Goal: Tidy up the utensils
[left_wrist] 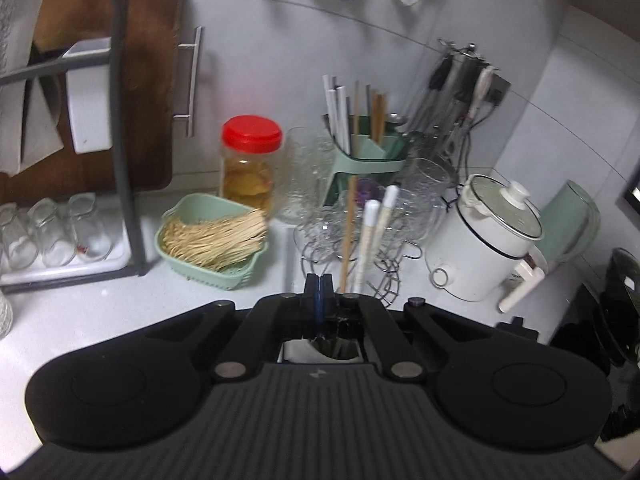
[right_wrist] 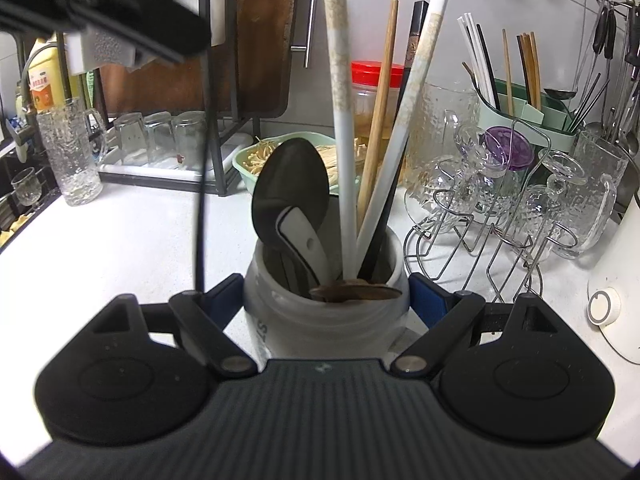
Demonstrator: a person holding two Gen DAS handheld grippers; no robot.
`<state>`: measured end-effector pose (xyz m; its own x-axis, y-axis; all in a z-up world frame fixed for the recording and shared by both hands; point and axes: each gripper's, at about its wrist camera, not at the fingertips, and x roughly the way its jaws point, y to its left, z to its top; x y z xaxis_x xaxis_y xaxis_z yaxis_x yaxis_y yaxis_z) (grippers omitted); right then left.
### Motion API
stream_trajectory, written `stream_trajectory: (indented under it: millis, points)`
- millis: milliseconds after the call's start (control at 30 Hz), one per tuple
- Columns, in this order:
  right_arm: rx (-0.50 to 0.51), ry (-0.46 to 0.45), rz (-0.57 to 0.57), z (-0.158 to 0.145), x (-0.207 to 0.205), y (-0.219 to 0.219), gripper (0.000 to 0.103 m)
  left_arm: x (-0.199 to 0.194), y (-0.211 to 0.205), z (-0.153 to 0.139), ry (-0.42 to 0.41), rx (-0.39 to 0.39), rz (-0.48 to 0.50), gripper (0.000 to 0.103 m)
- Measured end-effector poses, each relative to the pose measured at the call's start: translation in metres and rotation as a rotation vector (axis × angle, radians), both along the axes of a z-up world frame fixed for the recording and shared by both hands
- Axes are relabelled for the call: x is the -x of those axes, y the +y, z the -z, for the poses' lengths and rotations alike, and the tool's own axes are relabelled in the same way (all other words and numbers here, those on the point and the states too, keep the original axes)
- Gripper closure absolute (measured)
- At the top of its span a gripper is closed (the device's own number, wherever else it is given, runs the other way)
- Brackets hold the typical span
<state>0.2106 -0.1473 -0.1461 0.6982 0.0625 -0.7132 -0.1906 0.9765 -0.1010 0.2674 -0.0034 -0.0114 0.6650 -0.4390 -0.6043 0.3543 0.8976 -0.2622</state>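
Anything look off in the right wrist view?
Mild: a brown spoon-like piece lies flat across the near rim of the white jar instead of standing, and the white chopsticks lean apart. No spill or damage visible.

Even indoor light on both my views; my left view is motion-blurred, my right sharp; fisheye edges bend and darken.

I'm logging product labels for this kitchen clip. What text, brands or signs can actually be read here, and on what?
"S": one dark letter, cut off, on the white jar held between the right gripper's fingers.
Yellow bottle at far left: orange label with print, too blurred to read.
Nothing else legible.
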Motion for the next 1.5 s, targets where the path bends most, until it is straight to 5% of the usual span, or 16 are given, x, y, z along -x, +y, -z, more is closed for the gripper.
stream_trajectory:
  millis: [300, 567, 733, 1200, 1333, 1500]
  points:
    - [0.003, 0.000, 0.007, 0.000, 0.000, -0.001, 0.013, -0.021, 0.034, 0.049, 0.139, 0.035, -0.078, 0.103]
    - [0.004, -0.002, 0.003, -0.001, 0.005, -0.007, 0.013, -0.024, 0.060, 0.122, 0.236, -0.104, -0.048, 0.102]
    - [0.010, 0.016, 0.000, -0.003, 0.004, -0.009, 0.013, -0.038, 0.075, 0.159, 0.263, -0.232, -0.054, 0.075]
    - [0.031, 0.029, 0.052, -0.004, 0.004, -0.003, 0.013, -0.005, 0.101, 0.186, 0.251, -0.359, 0.184, 0.070]
    - [0.037, 0.030, 0.062, -0.004, 0.004, -0.002, 0.013, 0.001, 0.097, 0.189, 0.269, -0.401, 0.201, 0.071]
    - [0.040, 0.029, 0.075, -0.003, 0.004, -0.001, 0.013, -0.004, 0.103, 0.187, 0.287, -0.361, 0.156, 0.071]
